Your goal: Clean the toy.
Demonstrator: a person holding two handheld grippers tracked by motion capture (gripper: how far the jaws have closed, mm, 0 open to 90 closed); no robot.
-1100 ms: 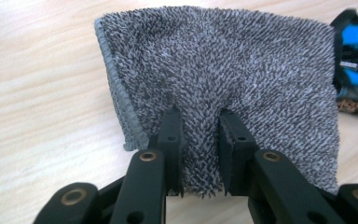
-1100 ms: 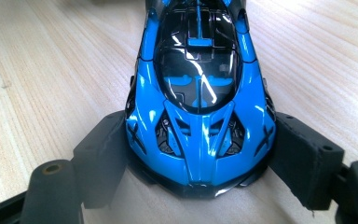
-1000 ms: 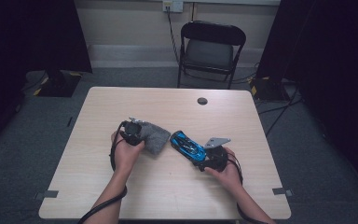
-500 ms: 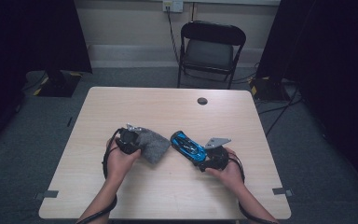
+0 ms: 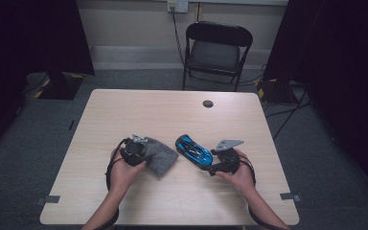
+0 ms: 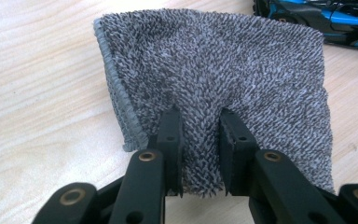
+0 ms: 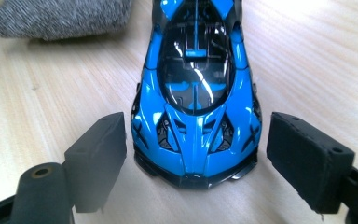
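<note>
A grey terry cloth [image 5: 162, 156] [image 6: 214, 60] lies on the wooden table [image 5: 172, 110], left of centre. My left gripper [image 5: 146, 152] [image 6: 198, 116] is shut on the cloth's near edge, pinching a fold between its jaws. A blue and black toy car [image 5: 194, 149] [image 7: 196, 93] stands just right of the cloth, nose toward my right gripper [image 5: 210, 162] [image 7: 198, 130]. That gripper's jaws have just been opening. They stand on either side of the car's nose with gaps on both sides.
The car's side [image 6: 326, 18] lies beyond the cloth in the left gripper view, and a cloth corner [image 7: 60, 16] lies behind the car in the right gripper view. A small dark disc [image 5: 208, 103] sits at the table's far side, with a folding chair [image 5: 215, 48] behind.
My left gripper has drawn the cloth a little toward the near edge of the table. The right hand and the car have stayed where they were.
</note>
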